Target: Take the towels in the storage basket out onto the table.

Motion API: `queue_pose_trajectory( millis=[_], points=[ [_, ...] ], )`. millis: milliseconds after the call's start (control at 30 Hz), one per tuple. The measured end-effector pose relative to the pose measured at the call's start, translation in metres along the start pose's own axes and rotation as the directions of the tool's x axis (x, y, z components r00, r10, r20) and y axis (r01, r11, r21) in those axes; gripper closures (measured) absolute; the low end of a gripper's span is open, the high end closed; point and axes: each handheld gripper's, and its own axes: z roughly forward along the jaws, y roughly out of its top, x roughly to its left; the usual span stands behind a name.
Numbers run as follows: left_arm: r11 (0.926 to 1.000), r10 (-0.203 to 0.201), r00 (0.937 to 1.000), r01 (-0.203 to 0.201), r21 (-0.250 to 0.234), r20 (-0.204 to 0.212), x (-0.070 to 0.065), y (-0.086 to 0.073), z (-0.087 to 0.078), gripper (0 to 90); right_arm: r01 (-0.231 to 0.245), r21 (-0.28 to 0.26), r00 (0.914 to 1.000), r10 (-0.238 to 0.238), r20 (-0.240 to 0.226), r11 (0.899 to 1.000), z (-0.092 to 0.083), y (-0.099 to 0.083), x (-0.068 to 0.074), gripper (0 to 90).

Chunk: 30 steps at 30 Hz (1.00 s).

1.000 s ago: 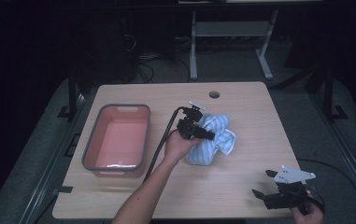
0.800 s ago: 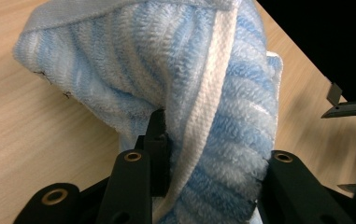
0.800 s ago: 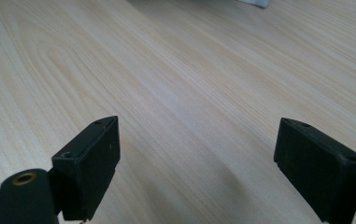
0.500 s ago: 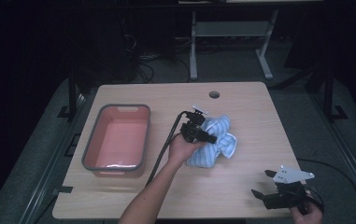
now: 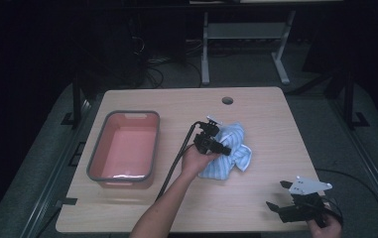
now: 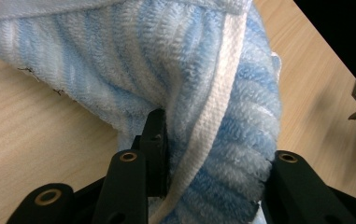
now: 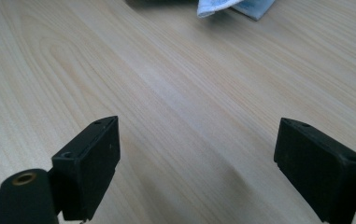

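A blue-and-white striped towel (image 5: 236,151) lies crumpled at the middle of the wooden table (image 5: 256,114). My left gripper (image 5: 222,148) sits at its left side, held by a hand. In the left gripper view a thick fold of the towel (image 6: 213,84) fills the gap between the jaws of the left gripper (image 6: 222,140). The jaws have just been opening a little, and both still touch the cloth. My right gripper (image 5: 276,210) rests at the table's front right corner. In its own view the right gripper (image 7: 199,140) stands wide open over bare wood, and the towel's edge (image 7: 231,7) shows far off.
A pink tub with a grey rim (image 5: 97,153) stands on the left part of the table. A round cable hole (image 5: 227,100) lies near the far edge. The left gripper's cable (image 5: 176,158) trails back toward the front. Dark floor and a metal stand surround the table.
The left gripper has sunk slightly toward the table with the towel bunch between its jaws. The right gripper has kept still.
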Motion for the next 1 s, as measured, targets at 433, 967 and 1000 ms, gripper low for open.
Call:
queue_pose_trajectory(
  millis=[433,967,1000],
  points=[
    [0.9999,-0.012,0.9999,0.012,0.01,0.007,0.001,-0.003,0.008,53.4,-0.004,0.0,1.0,0.004,0.0,1.0,0.0,-0.001,-0.002,13.8],
    [0.9984,-0.031,0.9992,0.032,-0.047,0.026,0.001,-0.011,-0.012,36.9,-0.005,0.002,1.0,0.005,0.004,1.0,0.0,0.001,0.0,13.8],
    [0.9982,-0.034,0.9991,0.035,-0.049,0.025,0.002,-0.012,-0.013,36.8,-0.01,0.003,0.9999,0.01,0.006,1.0,0.0,0.001,0.001,13.8]
  ],
)
